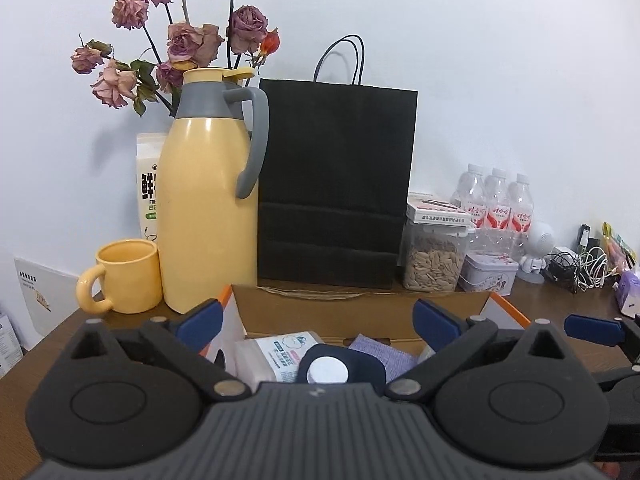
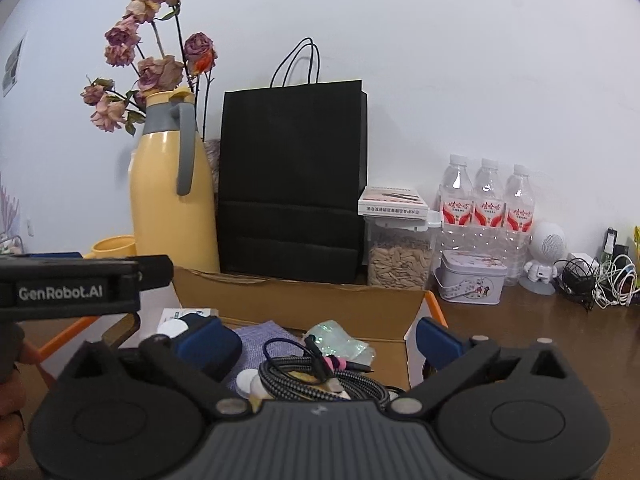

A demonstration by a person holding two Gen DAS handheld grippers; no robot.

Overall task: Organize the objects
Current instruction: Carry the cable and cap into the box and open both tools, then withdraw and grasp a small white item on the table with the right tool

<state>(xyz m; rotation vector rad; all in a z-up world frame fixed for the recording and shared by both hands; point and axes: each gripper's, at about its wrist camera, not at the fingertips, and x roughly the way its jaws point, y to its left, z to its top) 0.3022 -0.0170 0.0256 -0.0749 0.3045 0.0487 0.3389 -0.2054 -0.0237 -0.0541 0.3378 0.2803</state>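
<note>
An open cardboard box (image 1: pixel 360 304) with orange edges sits on the brown table. My left gripper (image 1: pixel 318 322) is open wide over its near side, nothing between the pads. Below it lie a white tissue pack (image 1: pixel 276 354), a dark blue pouch with a white disc (image 1: pixel 328 370) and a purple cloth (image 1: pixel 378 354). My right gripper (image 2: pixel 322 340) also stands open over the box (image 2: pixel 300 300), above a coiled braided cable (image 2: pixel 320 380), a clear wrapper (image 2: pixel 340 344) and the purple cloth (image 2: pixel 260 340). The left gripper's body (image 2: pixel 80 280) shows at the left.
Behind the box stand a yellow thermos (image 1: pixel 208 208), a yellow mug (image 1: pixel 128 276), a black paper bag (image 1: pixel 336 184), a seed jar (image 1: pixel 434 264), a tin (image 1: pixel 488 272), three water bottles (image 1: pixel 496 208) and tangled cables (image 1: pixel 580 268). A hand (image 2: pixel 8 400) is at the left edge.
</note>
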